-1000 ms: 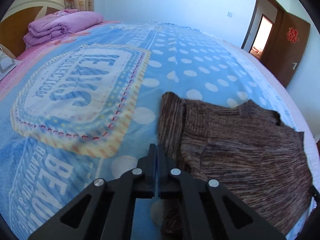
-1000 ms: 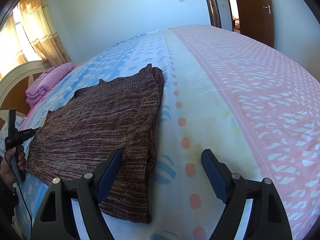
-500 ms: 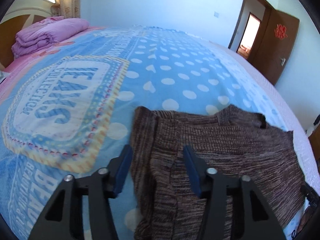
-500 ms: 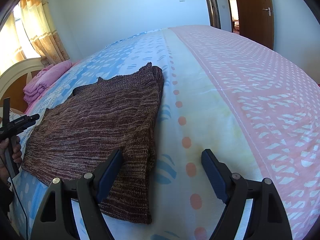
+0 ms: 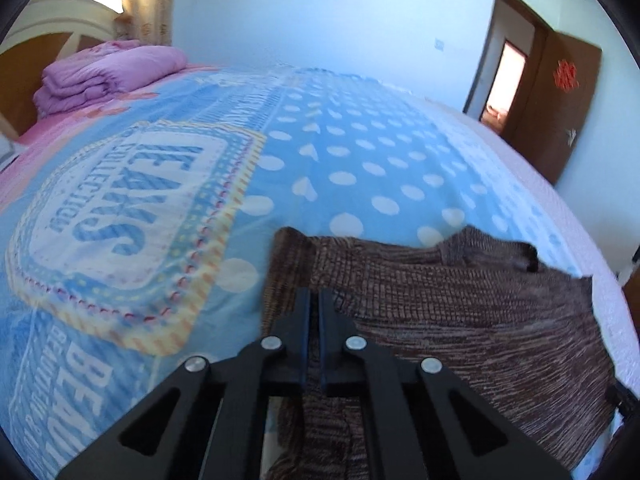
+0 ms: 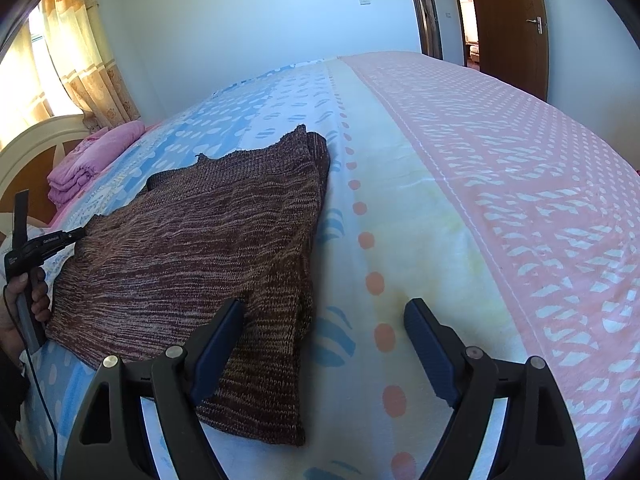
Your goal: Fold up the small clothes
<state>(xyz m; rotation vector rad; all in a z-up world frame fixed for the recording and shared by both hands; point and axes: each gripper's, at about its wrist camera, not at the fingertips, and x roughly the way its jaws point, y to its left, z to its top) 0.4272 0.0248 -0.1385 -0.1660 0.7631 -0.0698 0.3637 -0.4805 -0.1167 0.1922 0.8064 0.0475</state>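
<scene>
A brown knitted sweater (image 5: 460,320) lies flat on the bed, its sleeves folded in; the right wrist view shows it (image 6: 192,248) left of centre. My left gripper (image 5: 314,294) is shut on the sweater's left edge, and the knit bunches under its fingers. The right wrist view has that gripper (image 6: 76,234) at the far left, held by a hand, its tip at the sweater's corner. My right gripper (image 6: 324,304) stands open just above the near hem. Its left finger (image 6: 224,332) is over the knit and its right finger (image 6: 428,340) over bare sheet.
The bed is covered by a blue dotted sheet (image 5: 360,160) with a large printed label and a pink patterned part (image 6: 520,160). A folded purple quilt (image 5: 108,76) lies by the headboard (image 5: 24,68). A brown door (image 5: 560,100) stands open beyond the bed's far side.
My left gripper opened, shifted right over the sweater's left edge, and shut on it. The right gripper stayed where it was, open.
</scene>
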